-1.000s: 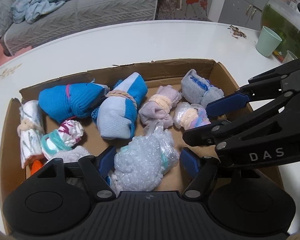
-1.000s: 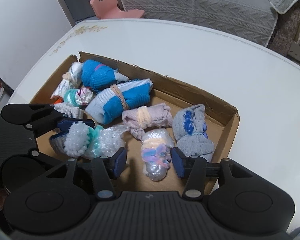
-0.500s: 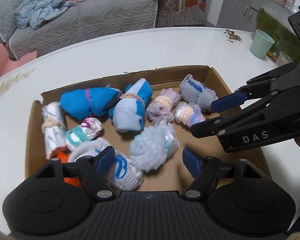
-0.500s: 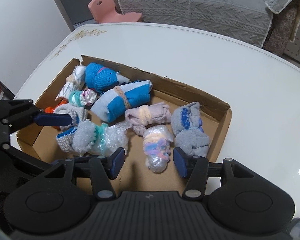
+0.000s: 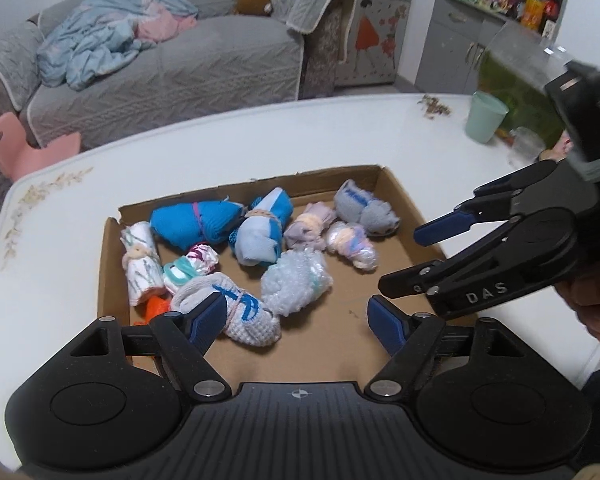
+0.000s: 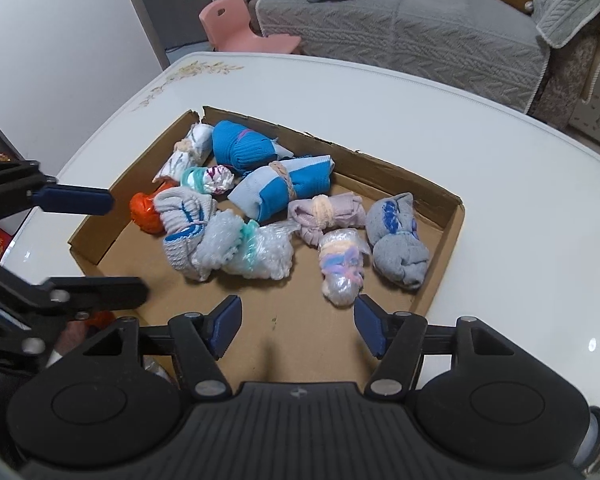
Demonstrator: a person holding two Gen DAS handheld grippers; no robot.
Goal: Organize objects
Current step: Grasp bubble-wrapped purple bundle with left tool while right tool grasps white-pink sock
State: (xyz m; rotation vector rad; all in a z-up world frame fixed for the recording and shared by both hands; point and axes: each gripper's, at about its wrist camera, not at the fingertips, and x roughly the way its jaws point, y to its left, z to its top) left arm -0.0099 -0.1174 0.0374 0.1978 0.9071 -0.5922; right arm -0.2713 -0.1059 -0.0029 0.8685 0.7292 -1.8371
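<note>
Jaws of the left gripper (image 5: 296, 318) stand wide apart with nothing between them; they have just been opening, and the pads hang above the near part of the cardboard box (image 5: 112, 264). The right gripper (image 6: 296, 328) is likewise released and empty, its jaws also just opened further, poised over the bare brown floor at the near edge of the box.

Just beyond the left gripper lies a white sock roll with blue stripes (image 5: 236, 312), touching a bundle in bubble wrap (image 5: 296, 284) on its right. Farther in sit two blue sock rolls (image 5: 192, 224), a lilac roll tied with a pale band (image 5: 308, 230), a pastel bundle in clear film (image 5: 352, 244) and a grey roll (image 5: 364, 212) near the far right corner. At the left wall lie a white patterned roll (image 5: 140, 264), a teal-and-white one (image 5: 190, 266) and an orange item (image 5: 156, 308), partly hidden.

All look light, soft and springy; they should squash under the pads rather than break. The wrapped two are probably slick and may crackle or slide, so a hold across the middle, at the tie band where there is one, seems safest. Everything rests inside the box on the white table (image 5: 180, 148).
</note>
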